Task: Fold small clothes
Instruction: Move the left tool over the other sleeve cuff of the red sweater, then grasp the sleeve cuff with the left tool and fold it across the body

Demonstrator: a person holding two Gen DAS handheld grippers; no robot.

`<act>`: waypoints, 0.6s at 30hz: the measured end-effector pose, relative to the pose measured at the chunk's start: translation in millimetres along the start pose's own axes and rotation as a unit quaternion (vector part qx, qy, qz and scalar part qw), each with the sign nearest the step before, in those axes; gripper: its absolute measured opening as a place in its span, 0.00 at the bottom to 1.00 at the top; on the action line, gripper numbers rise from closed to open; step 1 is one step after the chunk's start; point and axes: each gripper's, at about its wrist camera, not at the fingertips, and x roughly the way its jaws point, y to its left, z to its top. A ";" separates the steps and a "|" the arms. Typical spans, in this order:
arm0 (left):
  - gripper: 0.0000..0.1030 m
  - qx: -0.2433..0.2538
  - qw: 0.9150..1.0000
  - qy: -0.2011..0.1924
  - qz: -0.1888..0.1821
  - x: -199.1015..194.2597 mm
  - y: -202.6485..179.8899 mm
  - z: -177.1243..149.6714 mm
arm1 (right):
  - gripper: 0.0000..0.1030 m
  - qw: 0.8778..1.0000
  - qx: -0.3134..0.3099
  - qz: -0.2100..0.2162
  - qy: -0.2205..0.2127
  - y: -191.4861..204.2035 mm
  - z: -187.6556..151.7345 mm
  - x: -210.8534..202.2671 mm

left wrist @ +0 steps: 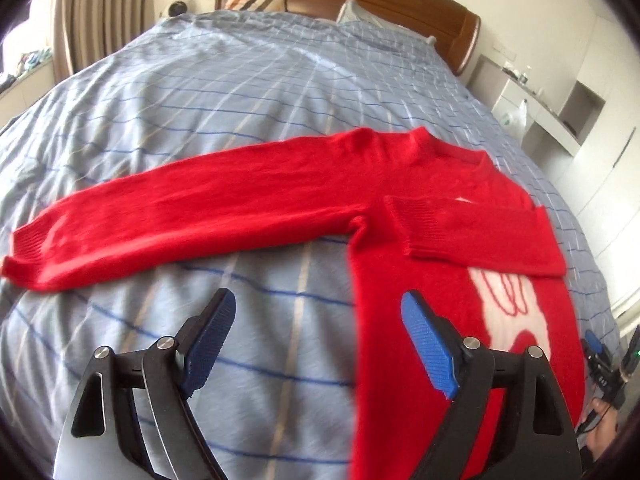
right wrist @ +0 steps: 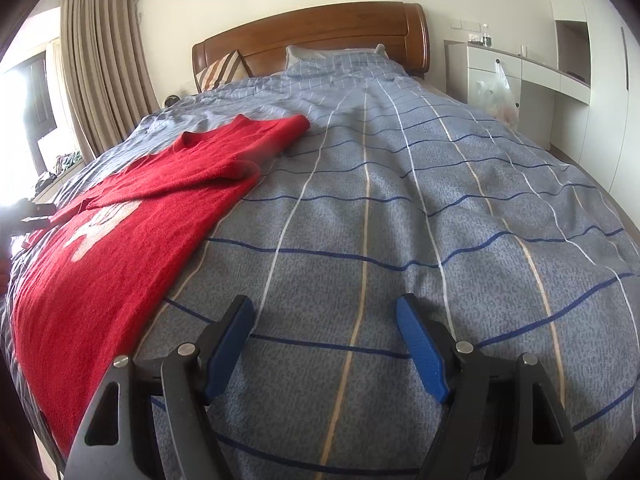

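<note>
Since one sleeve already lies folded across the chest of the red sweater (left wrist: 400,208), which is spread flat on the striped bedspread (left wrist: 240,92), the step in hand looks to be bringing in the other sleeve (left wrist: 168,220), stretched out toward nine o'clock in the left wrist view. The left gripper (left wrist: 320,340) hangs released and empty just short of that sleeve, and would do well to pinch the ribbed cuff (left wrist: 24,252) at nine o'clock rather than mid-sleeve, then carry it low toward three o'clock. The right gripper (right wrist: 324,344), also released and empty over bare bedspread with the sweater at ten o'clock, could steady the hem.
</note>
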 end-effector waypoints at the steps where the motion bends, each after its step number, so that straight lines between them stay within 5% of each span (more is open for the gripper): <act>1: 0.84 -0.011 1.000 -0.002 0.012 -6.6 16.4 -0.5 | 0.72 1.000 0.000 0.000 0.000 -0.1 0.0 0.0; 5: 0.84 -0.076 0.995 -0.016 0.068 -28.7 91.6 2.1 | 0.72 1.000 -0.001 -0.001 0.000 0.2 -0.2 0.3; 10: 0.84 -0.192 0.972 -0.052 0.125 -52.0 188.9 13.8 | 0.72 1.000 -0.002 -0.003 0.000 1.1 -0.4 0.6; 14: 0.81 -0.253 0.959 -0.030 0.123 -38.4 239.6 19.4 | 0.72 1.000 -0.003 -0.005 0.000 1.9 -0.4 0.6; 18: 0.75 -0.240 0.965 0.001 0.100 -13.4 238.8 24.9 | 0.72 1.000 -0.005 -0.008 0.000 3.1 -0.7 0.8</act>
